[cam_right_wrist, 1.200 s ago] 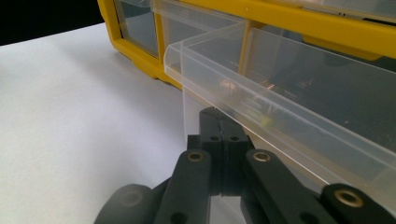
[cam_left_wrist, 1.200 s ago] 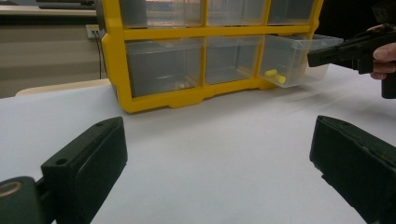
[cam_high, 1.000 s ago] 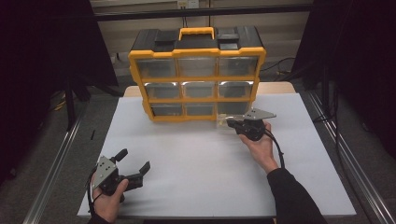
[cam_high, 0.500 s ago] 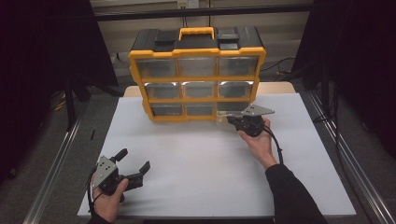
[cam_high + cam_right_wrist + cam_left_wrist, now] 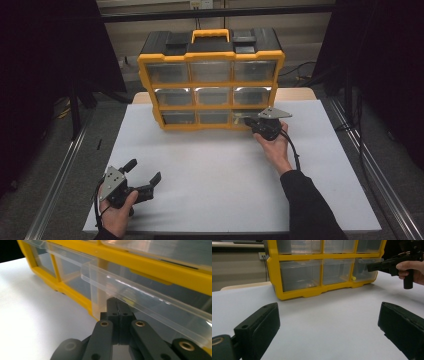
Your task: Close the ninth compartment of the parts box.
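Observation:
A yellow and black organizer (image 5: 210, 50) with clear drawers stands at the back of the white table (image 5: 220, 165). Its bottom right drawer (image 5: 243, 115) sticks out a little. My right gripper (image 5: 250, 121) is shut, and its tips sit just under that drawer's clear front lip (image 5: 140, 295). In the right gripper view the jaws of my right gripper (image 5: 117, 302) press flat together. My left gripper (image 5: 145, 171) rests open near the front left of the table, pointing at the organizer (image 5: 294, 292). Nothing lies between the jaws of my left gripper (image 5: 329, 322). A small yellow piece (image 5: 353, 278) shows inside that drawer.
The other drawers look closed. Metal rails (image 5: 65, 165) run along both sides of the table. A cable (image 5: 292, 150) trails from the right gripper over the hand. The white tabletop spreads between the two hands.
My right hand has moved slightly away from the person, bringing the shut jaws up to the bottom right drawer. The left hand has stayed where it was.

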### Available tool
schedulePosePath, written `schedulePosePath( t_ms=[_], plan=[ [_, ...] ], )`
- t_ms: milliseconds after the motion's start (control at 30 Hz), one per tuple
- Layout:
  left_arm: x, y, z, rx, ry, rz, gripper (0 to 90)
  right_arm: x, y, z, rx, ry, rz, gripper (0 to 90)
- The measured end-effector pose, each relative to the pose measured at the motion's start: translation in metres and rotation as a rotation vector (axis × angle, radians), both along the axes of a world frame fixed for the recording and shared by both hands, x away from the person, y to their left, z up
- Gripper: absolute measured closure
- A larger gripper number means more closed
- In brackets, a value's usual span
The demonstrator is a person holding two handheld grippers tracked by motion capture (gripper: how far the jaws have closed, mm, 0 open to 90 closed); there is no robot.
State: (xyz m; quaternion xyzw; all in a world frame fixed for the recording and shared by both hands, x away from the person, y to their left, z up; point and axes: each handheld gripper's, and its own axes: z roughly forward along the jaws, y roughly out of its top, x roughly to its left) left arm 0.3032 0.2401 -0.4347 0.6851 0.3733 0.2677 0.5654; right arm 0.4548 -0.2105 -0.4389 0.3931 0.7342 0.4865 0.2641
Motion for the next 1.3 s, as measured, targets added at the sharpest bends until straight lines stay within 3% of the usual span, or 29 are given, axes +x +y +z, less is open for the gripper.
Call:
schedulePosePath(
  t_ms=[367, 533, 700, 767, 900, 1200, 1300],
  plan=[
    [-0.001, 0.002, 0.0, 0.004, 0.0, -0.001, 4.0, 0.014, -0.003, 0.0, -0.008, -0.013, -0.062, 90.0],
    [-0.001, 0.002, 0.0, 0.004, 0.0, -0.003, 4.0, 0.015, -0.002, -0.001, -0.007, -0.013, -0.065, 90.0],
    [-0.002, 0.001, 0.0, -0.002, -0.003, 0.0, 4.0, 0.011, -0.004, -0.003, -0.007, 0.014, -0.047, 84.8],
    [-0.002, 0.002, 0.0, 0.004, -0.003, -0.002, 4.0, 0.006, -0.005, -0.003, -0.004, 0.031, -0.049, 80.5],
    [-0.003, 0.001, 0.0, -0.001, -0.003, -0.007, 4.0, -0.004, -0.008, -0.004, 0.004, 0.018, -0.062, 69.0],
    [-0.002, 0.001, 0.0, 0.0, -0.003, -0.005, 4.0, -0.025, -0.014, 0.005, 0.019, 0.004, -0.091, 28.9],
    [-0.003, 0.001, 0.0, 0.005, -0.002, -0.005, 4.0, -0.035, -0.015, 0.008, 0.058, 0.004, -0.096, 15.4]
  ],
)
